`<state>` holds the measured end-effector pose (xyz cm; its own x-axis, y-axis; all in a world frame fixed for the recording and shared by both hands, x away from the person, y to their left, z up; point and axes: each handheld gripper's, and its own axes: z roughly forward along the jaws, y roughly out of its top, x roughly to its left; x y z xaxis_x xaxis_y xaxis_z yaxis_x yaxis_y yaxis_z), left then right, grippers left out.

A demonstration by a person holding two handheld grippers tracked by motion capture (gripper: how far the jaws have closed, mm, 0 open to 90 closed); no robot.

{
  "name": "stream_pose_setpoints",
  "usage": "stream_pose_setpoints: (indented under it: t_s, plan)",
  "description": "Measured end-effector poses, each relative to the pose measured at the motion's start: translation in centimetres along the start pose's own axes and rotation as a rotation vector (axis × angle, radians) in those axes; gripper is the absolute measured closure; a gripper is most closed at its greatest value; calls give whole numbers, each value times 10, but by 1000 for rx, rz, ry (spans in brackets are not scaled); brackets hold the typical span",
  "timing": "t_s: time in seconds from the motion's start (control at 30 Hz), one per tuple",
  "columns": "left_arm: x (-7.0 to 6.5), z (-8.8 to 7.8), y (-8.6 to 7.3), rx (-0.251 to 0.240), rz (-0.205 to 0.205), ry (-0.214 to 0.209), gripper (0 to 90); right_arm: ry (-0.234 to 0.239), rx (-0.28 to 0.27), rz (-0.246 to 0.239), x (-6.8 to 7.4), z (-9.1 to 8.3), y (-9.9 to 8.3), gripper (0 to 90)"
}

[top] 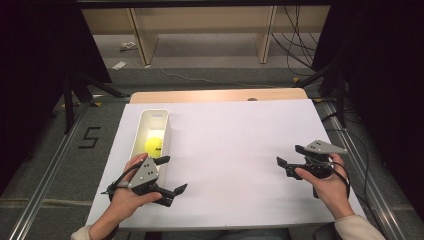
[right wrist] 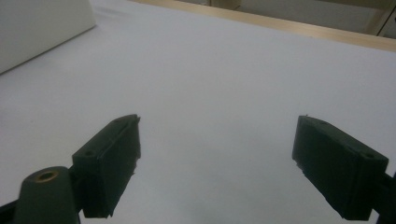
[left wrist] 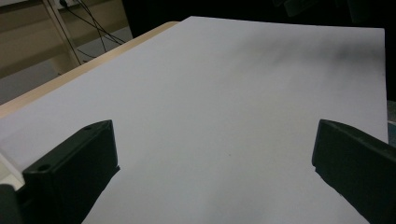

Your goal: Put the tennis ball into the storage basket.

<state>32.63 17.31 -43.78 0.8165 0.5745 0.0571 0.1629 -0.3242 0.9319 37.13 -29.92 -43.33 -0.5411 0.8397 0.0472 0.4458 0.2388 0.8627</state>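
Observation:
A yellow ball (top: pixel 153 146) lies inside a long white bin (top: pixel 142 128) on the left part of the white-covered table (top: pixel 235 140). My left gripper (top: pixel 173 175) rests just in front of the bin's near end, held in a hand, its black jaws wide apart with nothing between them (left wrist: pixel 212 158). My right gripper (top: pixel 291 156) is held low over the right side of the sheet, pointing left. Its jaws stand apart over bare white surface (right wrist: pixel 217 154). The bin's white wall (right wrist: pixel 42 28) shows at the upper left of the right gripper view.
The table's wooden far edge (top: pixel 220 95) shows beyond the white sheet. Behind it stand wooden shelf legs (top: pixel 142 35) and loose cables (top: pixel 295 40) on the grey floor. A metal rail (top: pixel 45 180) runs along the left side of the table.

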Motion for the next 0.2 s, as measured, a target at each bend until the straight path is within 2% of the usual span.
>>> stream_pose_setpoints:
  t_s: [0.2]
  plan:
    - [1, 0, 0, -7, -14, 3, 0, 6, -6, 3, 0, -1, -1, 159]
